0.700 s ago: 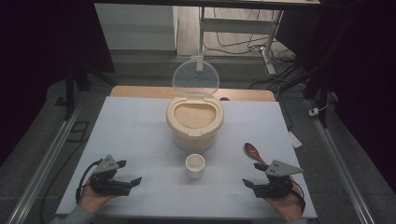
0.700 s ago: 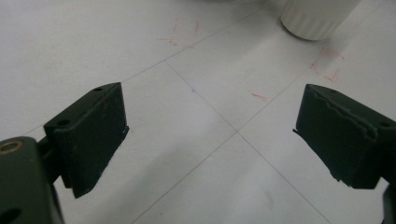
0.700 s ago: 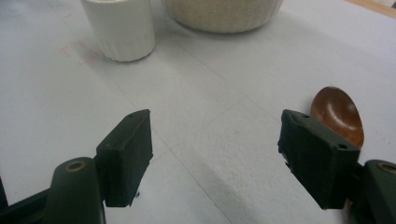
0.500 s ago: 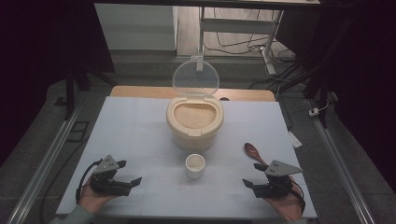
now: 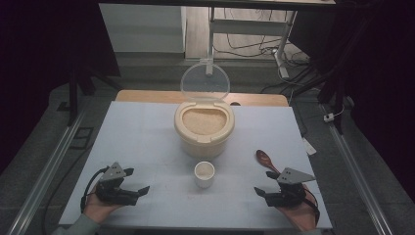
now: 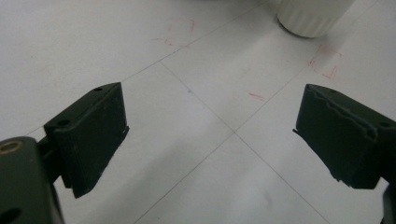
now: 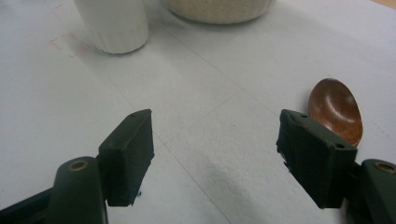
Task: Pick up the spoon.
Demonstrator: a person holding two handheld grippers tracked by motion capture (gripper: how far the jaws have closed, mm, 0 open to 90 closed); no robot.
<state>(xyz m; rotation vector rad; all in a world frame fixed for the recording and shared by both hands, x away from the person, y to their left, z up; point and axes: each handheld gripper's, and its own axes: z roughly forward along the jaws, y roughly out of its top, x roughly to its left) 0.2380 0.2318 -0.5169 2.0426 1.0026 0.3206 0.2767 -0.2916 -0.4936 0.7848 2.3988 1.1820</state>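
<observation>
Left tongs point(image 5: 139, 190), right tongs point(image 5: 260, 192): open, empty. Risk: spoon point(image 5: 265, 159) grab could tip cup point(image 5: 204, 174), spilling rice.

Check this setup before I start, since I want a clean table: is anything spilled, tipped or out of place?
Nothing stands out. The rice container sits upright with its lid raised, the white cup stands upright, and the brown spoon lies flat on the table. No grains show outside.

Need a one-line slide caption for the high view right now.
Both open grippers, left and right, rest near a white cup, brown spoon and open rice container.
</observation>
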